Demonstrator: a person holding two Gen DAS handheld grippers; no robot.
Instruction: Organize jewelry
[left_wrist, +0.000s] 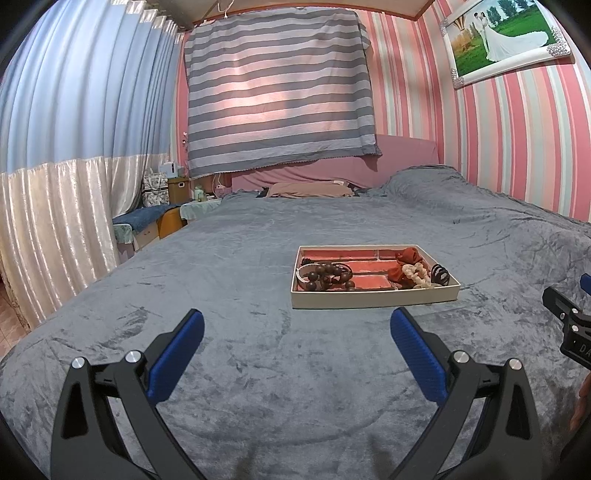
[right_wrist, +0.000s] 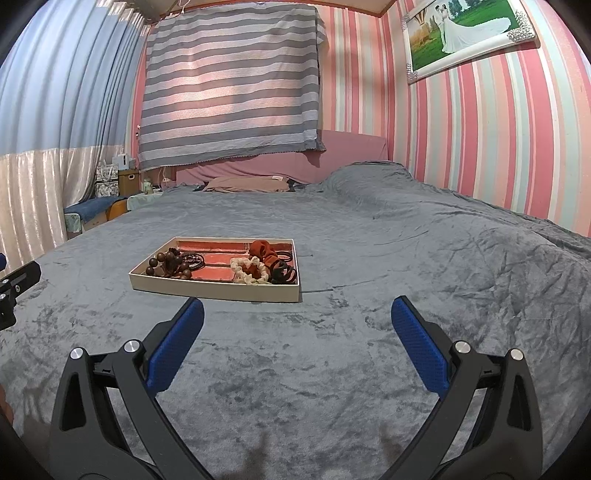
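Grippers: two. The left gripper (left_wrist: 297, 325) and the right gripper (right_wrist: 297, 314) both had fingers spread wide and held nothing.
Tray: one shallow cream tray (left_wrist: 373, 298) with a red lining sat on the grey bedspread (left_wrist: 258, 369), ahead of both grippers.
Contents: one string of dark wooden beads (left_wrist: 330, 275), one rust scrunchie (left_wrist: 406, 258), one cream scrunchie (left_wrist: 415, 275) and one black claw clip (left_wrist: 440, 275).
Right view only: thin black hair ties (right_wrist: 286, 254) behind the rust scrunchie; their count was unclear.
Each view: the other gripper's tip at its edge.
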